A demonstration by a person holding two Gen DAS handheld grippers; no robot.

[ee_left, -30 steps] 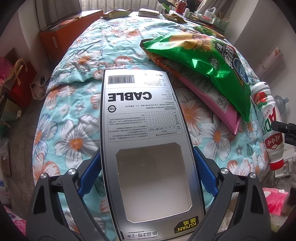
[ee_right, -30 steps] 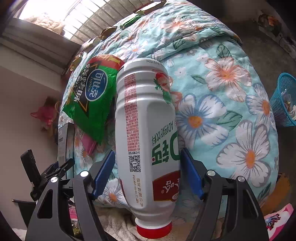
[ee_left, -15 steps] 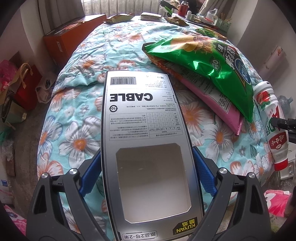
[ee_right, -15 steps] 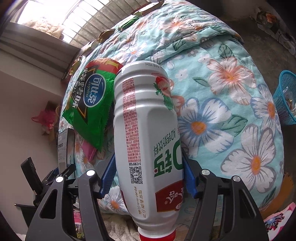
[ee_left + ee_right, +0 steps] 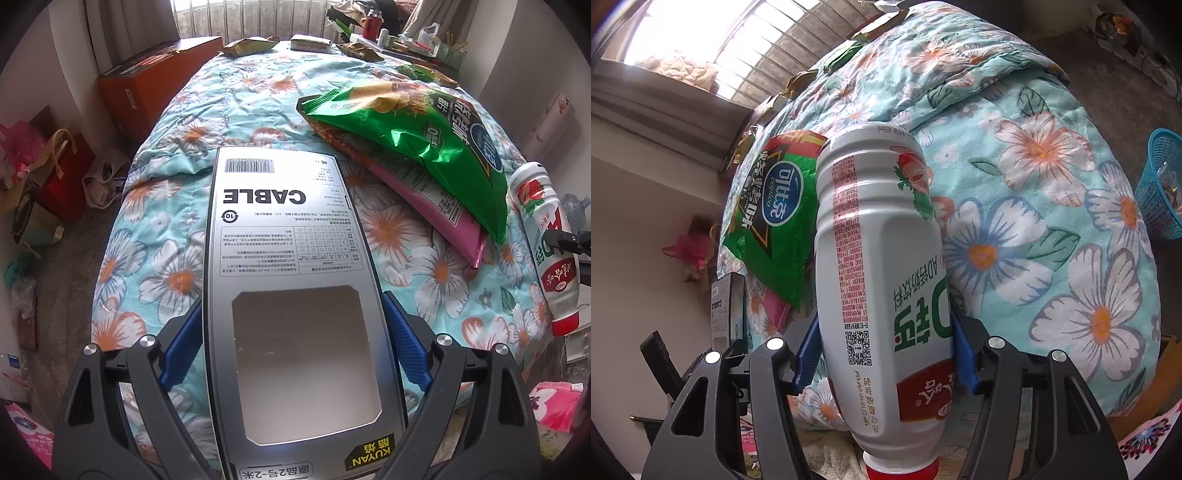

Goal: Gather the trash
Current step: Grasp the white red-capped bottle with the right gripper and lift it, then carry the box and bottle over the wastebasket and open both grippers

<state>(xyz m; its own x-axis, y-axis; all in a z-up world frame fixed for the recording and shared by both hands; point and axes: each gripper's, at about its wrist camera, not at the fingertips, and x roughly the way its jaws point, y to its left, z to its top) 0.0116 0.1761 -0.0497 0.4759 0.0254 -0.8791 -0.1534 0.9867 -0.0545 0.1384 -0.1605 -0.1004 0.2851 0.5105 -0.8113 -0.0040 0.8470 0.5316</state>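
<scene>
My left gripper [image 5: 291, 332] is shut on a grey "CABLE" box [image 5: 284, 221], its blue pads pressing both long edges above the floral quilt [image 5: 221, 110]. In the right wrist view my right gripper [image 5: 884, 343] is shut on a white drink bottle [image 5: 879, 229] with a red cap, held cap toward me at the bed's edge. The same bottle [image 5: 546, 236] shows at the right of the left wrist view. A green chip bag [image 5: 417, 129] lies over a pink packet [image 5: 424, 188] on the bed, just left of the bottle; the chip bag [image 5: 775, 218] also appears beside it.
A blue mesh basket [image 5: 1161, 184] stands on the floor right of the bed. An orange box [image 5: 147, 85] and bags [image 5: 55, 173] sit along the left side. Several wrappers [image 5: 251, 44] lie at the far end, beside a cluttered table [image 5: 406, 37].
The right jaws have closed in until the pads press the bottle's sides. The left gripper has tilted slightly with the cable box still in it, showing more of the bed's far end.
</scene>
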